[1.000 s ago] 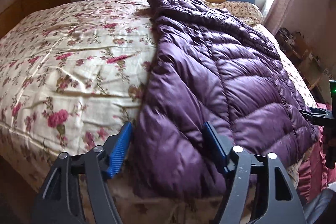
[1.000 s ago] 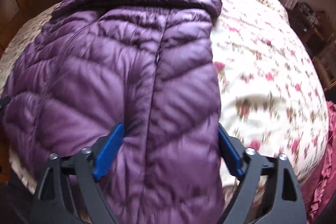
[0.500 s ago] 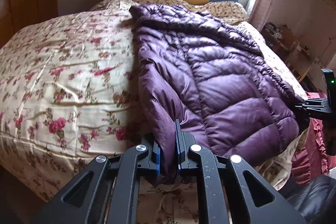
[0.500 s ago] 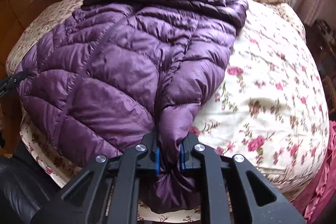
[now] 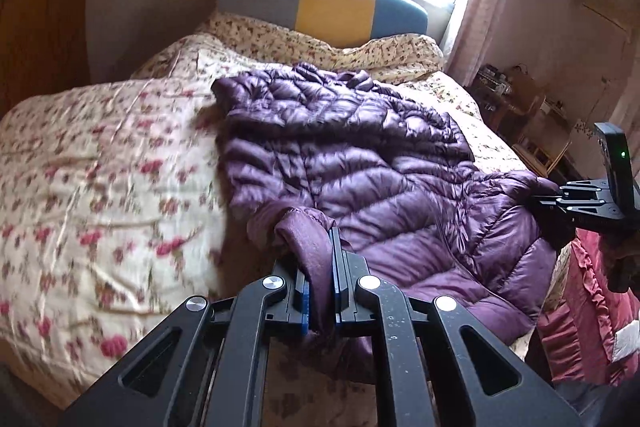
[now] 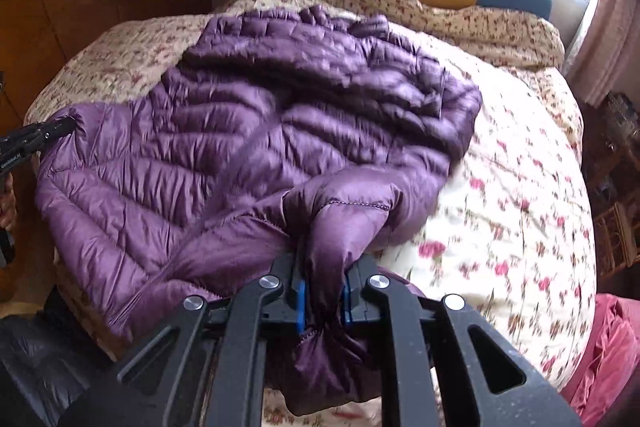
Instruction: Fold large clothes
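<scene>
Jacket [image 5: 360, 163], purple and quilted, lies along the floral quilt [image 5: 100, 167] of the bed, collar toward the headboard [image 5: 320, 3], hem at the foot edge. Left gripper [image 5: 320, 279] now pinches the hem's left corner; right gripper [image 6: 323, 287] pinches the hem's right corner, with a wad of fabric bunched between and below its pads. A second ago both sets of jaws stood spread astride the hem; they have since clamped onto it. Both corners have since come up off the quilt, and the lower panel now wrinkles and slopes toward the grippers. Judgement: the grasp is complete and the hem is ready to be carried toward the collar for a crosswise fold.
</scene>
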